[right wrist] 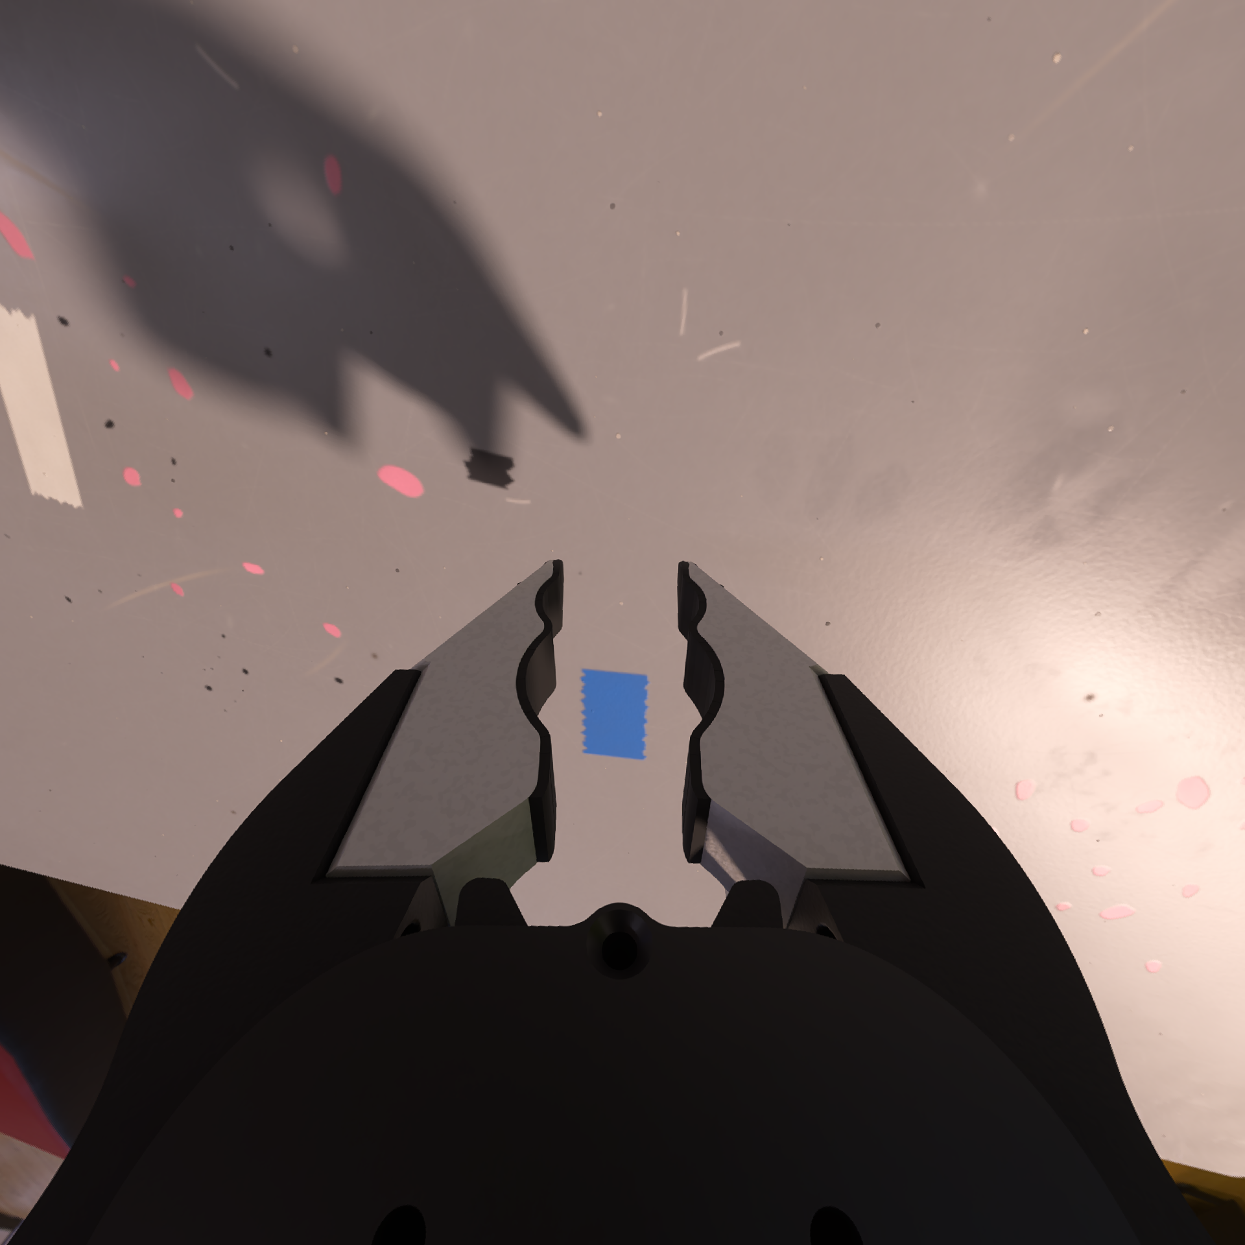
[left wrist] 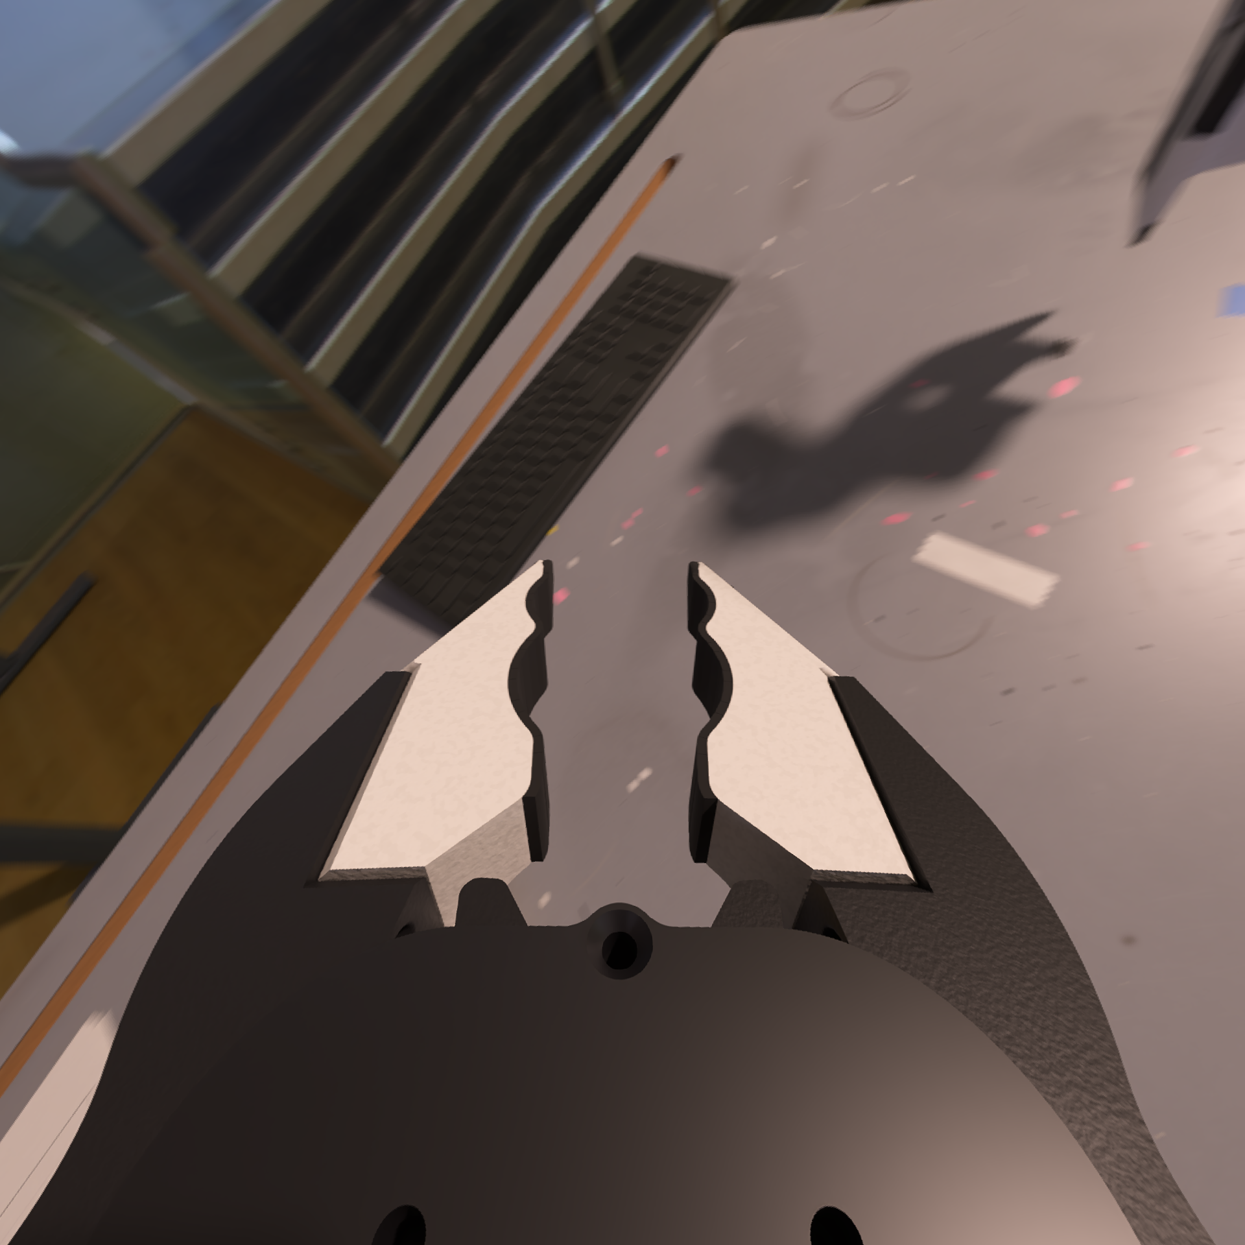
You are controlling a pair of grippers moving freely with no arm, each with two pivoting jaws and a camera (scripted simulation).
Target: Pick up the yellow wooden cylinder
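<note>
The yellow wooden cylinder shows in neither view. My left gripper [left wrist: 620,572] is open and empty, above a grey tabletop [left wrist: 876,775] near its left edge. My right gripper [right wrist: 620,569] is open and empty, above the same grey tabletop [right wrist: 876,337]. A blue piece of tape [right wrist: 614,715] on the table shows between the right gripper's fingers. Gripper shadows fall on the table in both views.
A black keyboard [left wrist: 566,431] lies along the table's left edge, beside an orange edge strip [left wrist: 471,431]. White tape [left wrist: 983,572] and pink spots mark the surface. A grey object [left wrist: 1192,114] stands at the far right. White tape [right wrist: 34,411] and a small black tape piece [right wrist: 490,466] lie ahead.
</note>
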